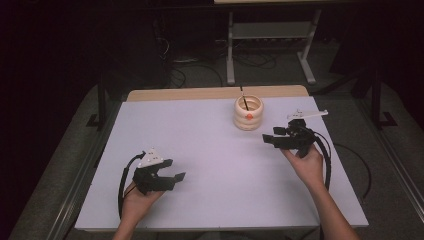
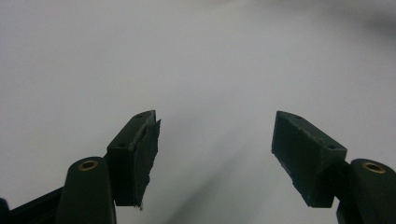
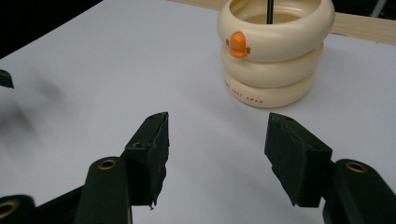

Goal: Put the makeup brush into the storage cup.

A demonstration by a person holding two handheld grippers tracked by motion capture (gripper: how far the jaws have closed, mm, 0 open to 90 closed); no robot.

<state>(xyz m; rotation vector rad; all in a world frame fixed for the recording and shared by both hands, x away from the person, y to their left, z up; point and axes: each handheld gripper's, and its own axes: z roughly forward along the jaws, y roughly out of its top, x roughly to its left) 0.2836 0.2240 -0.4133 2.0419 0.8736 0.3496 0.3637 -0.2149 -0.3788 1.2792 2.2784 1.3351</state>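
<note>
High view: cream ribbed ceramic holder shaped like 3 stacked rings, with a small orange beak on its front (image 1: 248, 113), stands at the far edge of the pale grey worktop (image 1: 210, 150). A thin black stick (image 1: 243, 98) leans inside it, tip poking above the rim. Right hand-held gripper (image 1: 270, 136) sits just right of the holder and a little nearer the person, jaws apart, nothing between them. Left hand-held gripper (image 1: 176, 170) is well apart from the holder, near the front left of the worktop, jaws also spread and empty.

Left gripper view: left hand-held gripper (image 2: 215, 140) looks over bare worktop; both pads stand wide, no object in the gap.

Right gripper view: right hand-held gripper (image 3: 217, 140) is aimed toward the holder (image 3: 273, 56), which stands ahead and slightly to the right, not touched. Jaws are wide apart and hold nothing. The stick (image 3: 269, 10) rises from inside the holder.

Progress, as a judgement: the stick is already seated in the holder and both tools are empty, so placing looks finished; only drawing the hands clear seems left.
</note>
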